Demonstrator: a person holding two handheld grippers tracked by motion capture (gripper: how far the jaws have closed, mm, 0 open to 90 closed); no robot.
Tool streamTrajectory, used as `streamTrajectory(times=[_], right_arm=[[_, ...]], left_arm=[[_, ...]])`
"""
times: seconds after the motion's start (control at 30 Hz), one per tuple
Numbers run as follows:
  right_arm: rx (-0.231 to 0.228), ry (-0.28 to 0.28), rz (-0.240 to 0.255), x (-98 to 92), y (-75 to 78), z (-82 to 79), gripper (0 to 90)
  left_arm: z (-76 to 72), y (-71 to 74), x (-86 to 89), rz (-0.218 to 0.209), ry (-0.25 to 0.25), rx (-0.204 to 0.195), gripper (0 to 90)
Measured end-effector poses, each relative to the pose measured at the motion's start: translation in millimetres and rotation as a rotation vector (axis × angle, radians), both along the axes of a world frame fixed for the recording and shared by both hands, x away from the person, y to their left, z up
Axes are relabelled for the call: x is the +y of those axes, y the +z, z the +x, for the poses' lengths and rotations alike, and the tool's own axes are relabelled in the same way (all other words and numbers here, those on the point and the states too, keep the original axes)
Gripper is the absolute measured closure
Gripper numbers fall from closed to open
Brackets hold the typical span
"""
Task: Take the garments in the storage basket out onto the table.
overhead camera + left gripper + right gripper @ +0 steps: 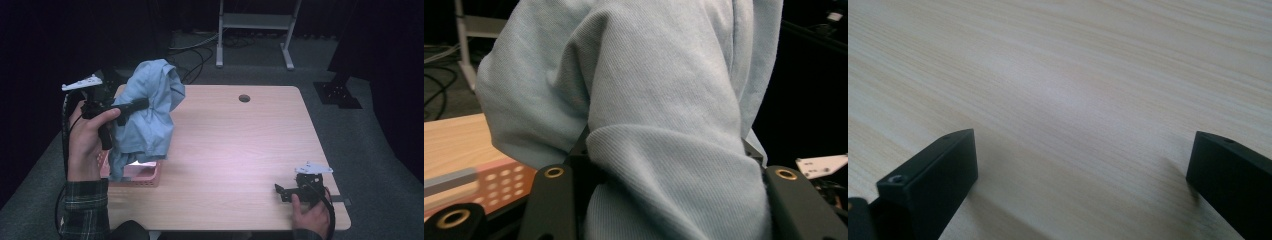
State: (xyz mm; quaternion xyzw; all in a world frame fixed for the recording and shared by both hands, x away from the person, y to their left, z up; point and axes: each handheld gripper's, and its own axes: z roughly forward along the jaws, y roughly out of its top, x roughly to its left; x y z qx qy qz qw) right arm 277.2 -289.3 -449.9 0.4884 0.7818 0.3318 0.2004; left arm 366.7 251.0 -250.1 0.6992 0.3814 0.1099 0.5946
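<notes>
One light-blue garment [147, 117] lifted over the pink basket [142, 176]
Left gripper [137, 105] clamps a fold; loose fabric could snag the basket rim and tip it; right gripper [280, 192] rests wide apart on the table [240, 150]

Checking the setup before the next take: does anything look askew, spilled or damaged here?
Nothing stands out. The left gripper holds the light blue garment bunched up above the pink basket, its lower end hanging into it. The right gripper rests open on the bare wooden table.
</notes>
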Motion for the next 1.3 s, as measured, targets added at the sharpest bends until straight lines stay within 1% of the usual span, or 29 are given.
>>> streamTrajectory(times=[0.13,0.33,0.53,0.57,0.67,0.8,0.97,1.13,1.3], right_arm=[[0.000,0.000,0.000,0.0,0.0,0.0,0.0],[-0.001,-0.001,0.000,0.0,0.0,0.0,0.0],[0.000,0.000,0.000,0.0,0.0,0.0,0.0],[0.000,0.000,0.000,0.0,0.0,0.0,0.0],[0.000,0.000,0.000,0.0,0.0,0.0,0.0],[0.000,0.000,0.000,0.0,0.0,0.0,0.0],[0.000,0.000,0.000,0.0,0.0,0.0,0.0],[0.000,0.000,0.000,0.0,0.0,0.0,0.0],[0.000,0.000,0.000,0.0,0.0,0.0,0.0]], left_arm=[[-0.3,0.2,-11.7,0.015,-0.020,0.000,47.2],[-0.1,-0.3,-27.8,0.007,-0.070,0.004,47.2],[-0.9,-0.2,-41.7,0.000,-0.096,0.002,47.2],[-0.9,-0.2,-41.7,0.000,-0.096,0.002,47.2],[-0.6,-0.9,-49.6,-0.002,-0.117,0.002,47.2],[0.2,-2.3,-57.2,0.004,-0.130,0.003,47.2],[-0.1,-3.5,-66.0,0.000,-0.154,0.001,47.2],[-0.8,-6.0,-76.1,-0.005,-0.166,-0.003,47.2],[-0.6,-9.8,-87.2,-0.001,-0.177,-0.008,47.2]])
